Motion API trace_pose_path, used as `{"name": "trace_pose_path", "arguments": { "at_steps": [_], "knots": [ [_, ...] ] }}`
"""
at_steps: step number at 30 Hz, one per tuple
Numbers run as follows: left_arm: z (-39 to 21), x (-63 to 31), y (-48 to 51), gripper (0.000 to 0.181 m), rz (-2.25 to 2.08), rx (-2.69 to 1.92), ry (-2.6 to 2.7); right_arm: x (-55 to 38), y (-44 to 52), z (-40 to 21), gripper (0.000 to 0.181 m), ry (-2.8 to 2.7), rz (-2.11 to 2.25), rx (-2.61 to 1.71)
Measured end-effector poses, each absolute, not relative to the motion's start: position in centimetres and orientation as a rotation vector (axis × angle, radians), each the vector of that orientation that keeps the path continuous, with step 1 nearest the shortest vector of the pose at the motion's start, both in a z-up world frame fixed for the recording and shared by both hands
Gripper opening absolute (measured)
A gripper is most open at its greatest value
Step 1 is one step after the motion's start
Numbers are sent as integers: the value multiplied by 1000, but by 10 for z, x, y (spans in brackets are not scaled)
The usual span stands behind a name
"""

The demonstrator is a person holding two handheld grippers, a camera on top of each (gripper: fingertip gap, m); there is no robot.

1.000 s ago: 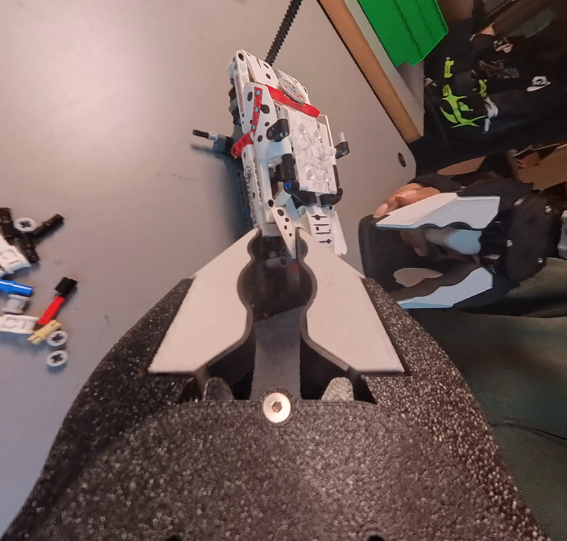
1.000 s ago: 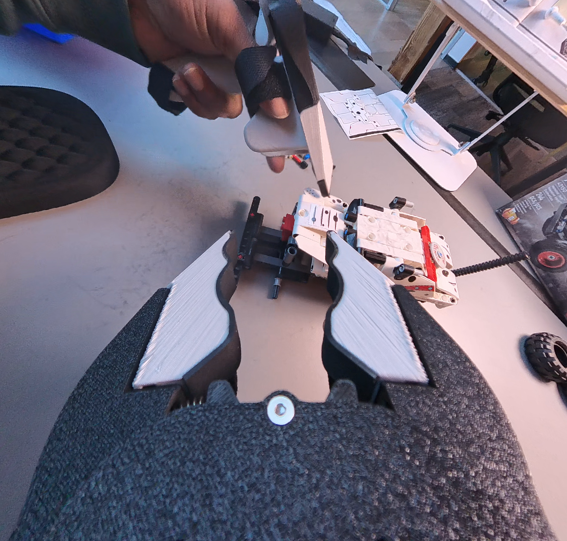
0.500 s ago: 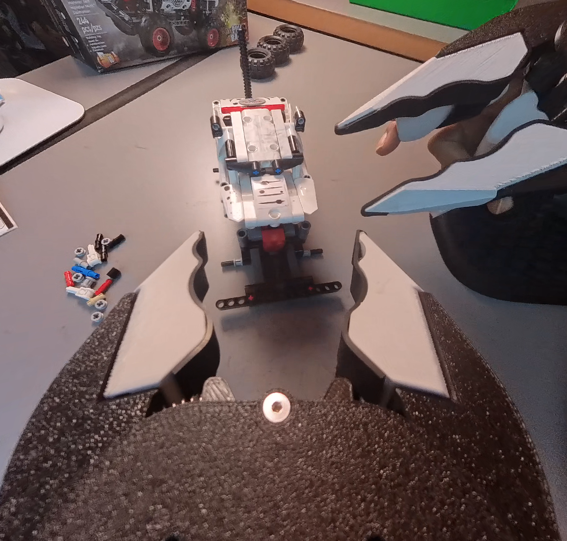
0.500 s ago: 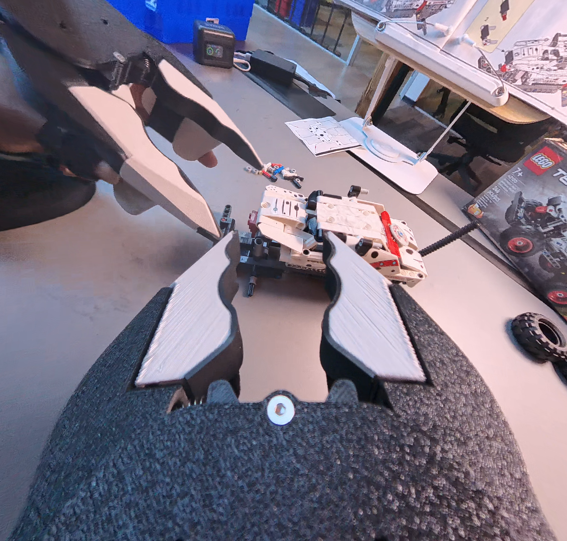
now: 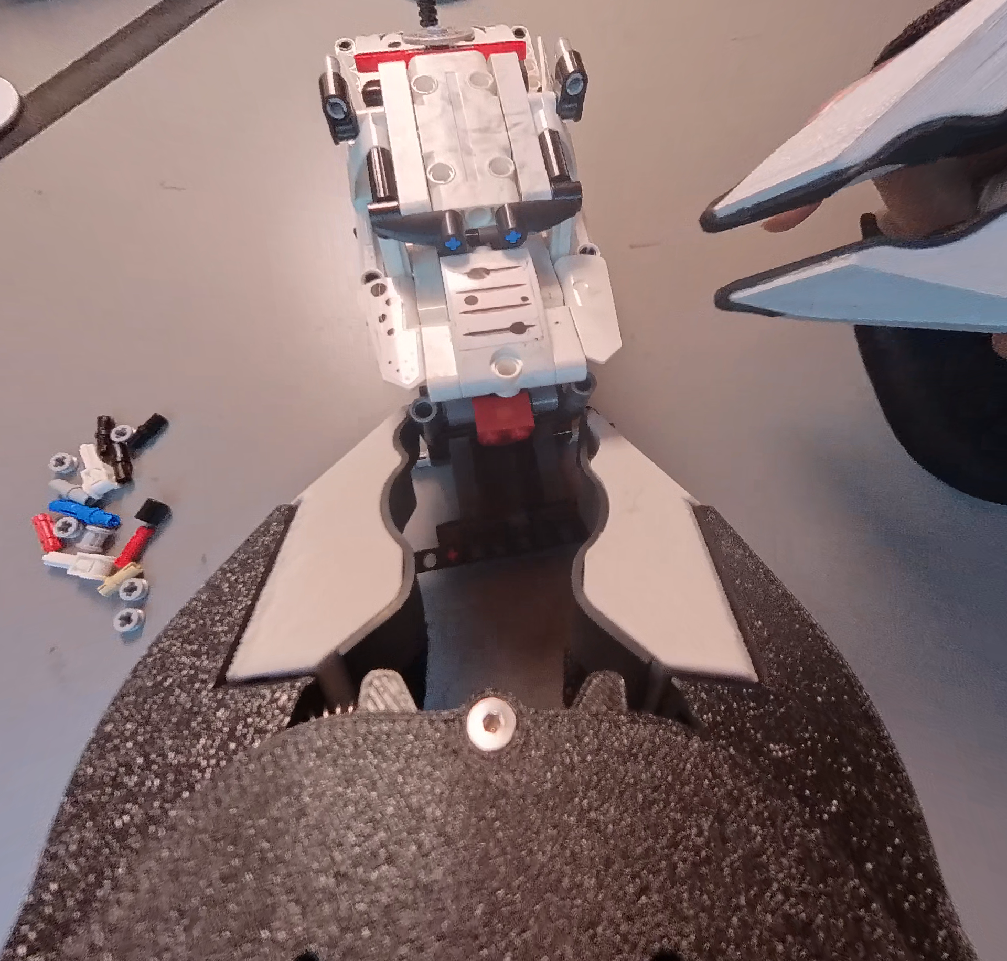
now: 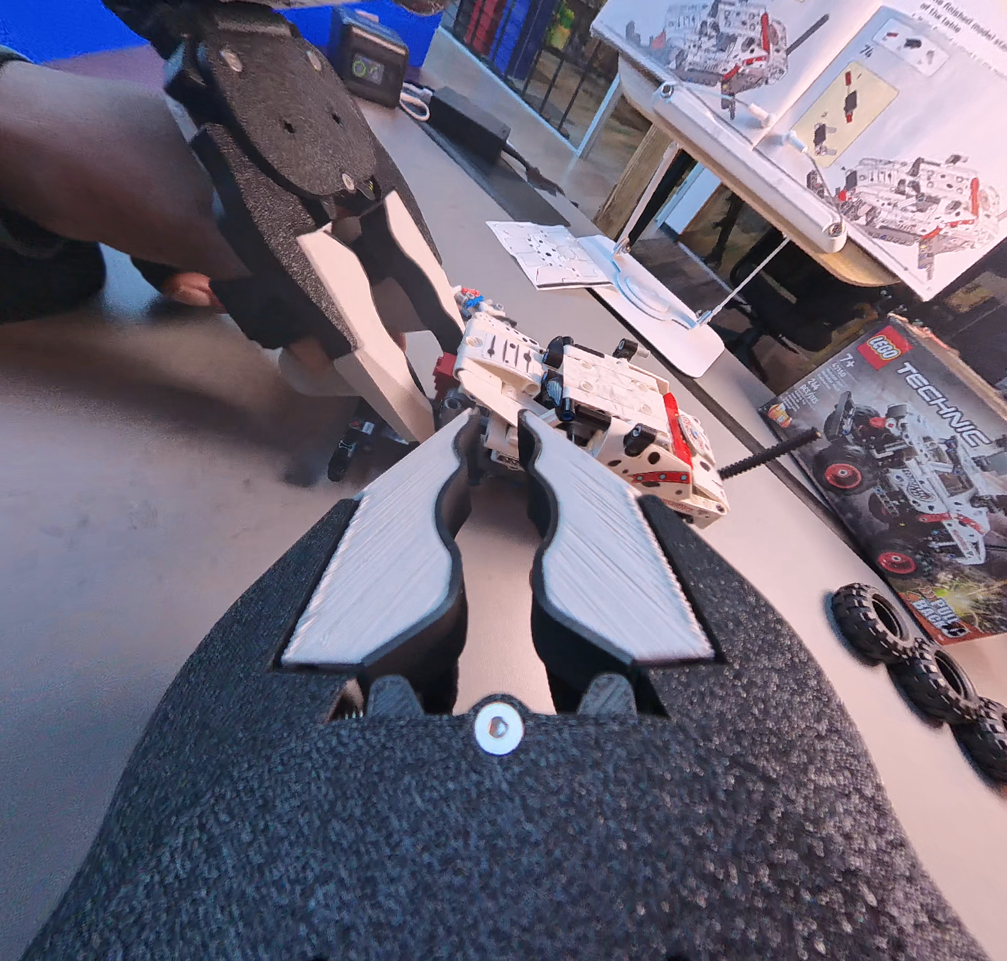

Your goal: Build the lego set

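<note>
The white lego truck with red trim and black spots lies wheel-less on the grey table; it also shows in the right wrist view. My left gripper is closed around the dark chassis at the truck's front end, fingertips against both sides. In the right wrist view its fingers reach down to that end. My right gripper has a narrow gap and holds nothing. It hovers beside the truck and, in the left wrist view, stands clear of it.
A small pile of loose lego pieces lies left of the truck. Black tyres and the set's box sit at the right. An instruction booklet on a stand and a sticker sheet are behind. Across from one pair of fingers to the other is roughly 8 centimeters.
My left gripper let go of the truck, opened wide, then moved forward and closed on its front chassis. My right gripper narrowed its gap and moved nearer the truck's side.
</note>
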State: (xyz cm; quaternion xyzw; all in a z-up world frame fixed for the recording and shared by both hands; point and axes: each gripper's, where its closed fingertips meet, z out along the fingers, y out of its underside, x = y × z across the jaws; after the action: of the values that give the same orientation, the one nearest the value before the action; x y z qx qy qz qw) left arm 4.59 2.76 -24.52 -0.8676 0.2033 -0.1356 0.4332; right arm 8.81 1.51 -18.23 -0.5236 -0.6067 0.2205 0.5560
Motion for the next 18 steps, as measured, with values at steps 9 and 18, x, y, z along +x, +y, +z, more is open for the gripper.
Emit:
{"name": "trace_pose_path", "arguments": {
  "at_steps": [9,18],
  "knots": [
    [-222,38,21,55,-918,-2206,335,85,19,-156,11,-1439,470,-1230],
    [-213,43,14,55,-1159,-2153,234,53,22,-149,11,-1583,384,-1209]
  ]
}}
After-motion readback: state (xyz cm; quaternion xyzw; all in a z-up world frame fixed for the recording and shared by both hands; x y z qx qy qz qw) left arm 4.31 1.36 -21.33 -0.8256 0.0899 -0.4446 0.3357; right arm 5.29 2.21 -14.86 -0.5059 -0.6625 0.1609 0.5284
